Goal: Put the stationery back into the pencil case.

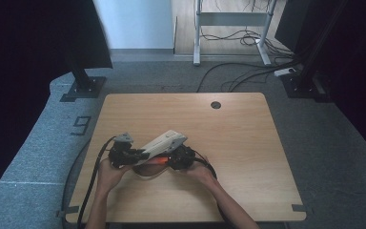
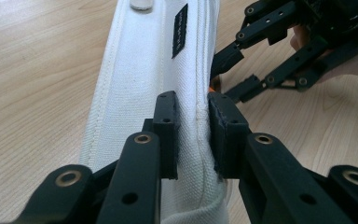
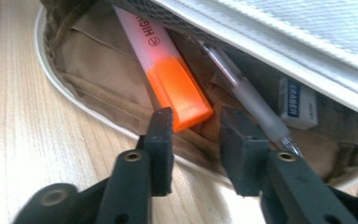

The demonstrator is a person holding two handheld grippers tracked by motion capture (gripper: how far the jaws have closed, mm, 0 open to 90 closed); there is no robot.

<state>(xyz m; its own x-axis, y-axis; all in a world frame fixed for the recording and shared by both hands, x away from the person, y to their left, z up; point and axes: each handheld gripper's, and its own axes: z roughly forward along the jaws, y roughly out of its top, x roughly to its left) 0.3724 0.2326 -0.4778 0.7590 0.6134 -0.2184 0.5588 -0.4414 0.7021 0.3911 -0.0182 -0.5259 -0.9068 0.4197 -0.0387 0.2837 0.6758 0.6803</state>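
Observation:
A white canvas pencil case (image 1: 164, 141) lies slanted on the wooden table (image 1: 248, 152), its upper flap (image 2: 140, 70) raised. My left gripper (image 2: 191, 126) is shut on a seam of that flap and holds it up from the left (image 1: 142, 153). In the right gripper view the tan lining shows, and on it lie an orange highlighter (image 3: 168, 70), a clear pen (image 3: 247, 93) and a white eraser (image 3: 298, 103). My right gripper (image 3: 196, 135) stands at the case's mouth, jaws slightly apart. The highlighter's orange cap sits just ahead of the tips, with no pad pressing on it. From the left gripper view the right gripper (image 2: 226, 77) reaches under the flap.
Both hands hold the grippers near the table's front left. A round cable hole (image 1: 215, 105) sits at the table's far edge. Black cables trail off the front left edge (image 1: 83, 191). Beyond the table are grey carpet, desk legs and floor cables (image 1: 248, 38).

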